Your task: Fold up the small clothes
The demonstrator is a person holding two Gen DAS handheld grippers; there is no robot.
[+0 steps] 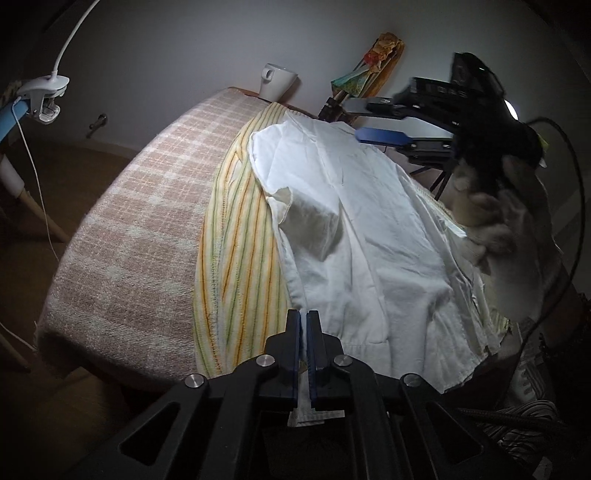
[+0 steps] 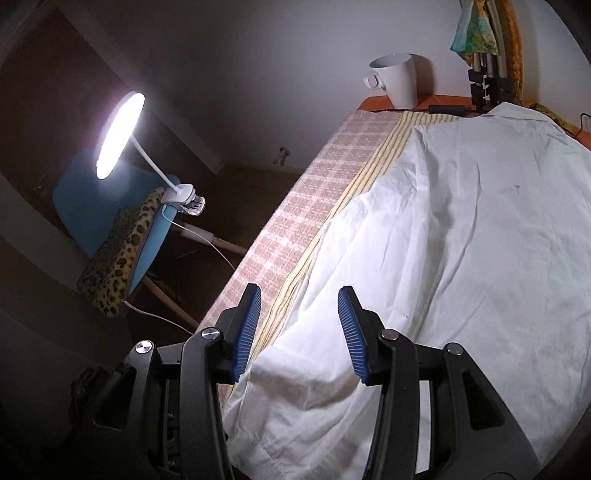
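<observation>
A small white shirt (image 1: pixel 354 236) lies spread over a yellow striped towel (image 1: pixel 236 266) on a table covered with a pink checked cloth (image 1: pixel 140 229). My left gripper (image 1: pixel 303 317) is shut on the shirt's near hem, and white fabric shows between its pads. My right gripper (image 1: pixel 380 122) hovers over the shirt's far right side in the left wrist view. In the right wrist view the right gripper (image 2: pixel 299 295) is open and empty just above the shirt (image 2: pixel 461 240), near its left edge.
A white mug (image 2: pixel 397 79) stands at the table's far end beside a colourful cloth on a stand (image 2: pixel 476 29). A lit clip lamp (image 2: pixel 118 134) is fixed to a blue chair (image 2: pixel 110 206) with a leopard cushion, left of the table. Cables run at the right.
</observation>
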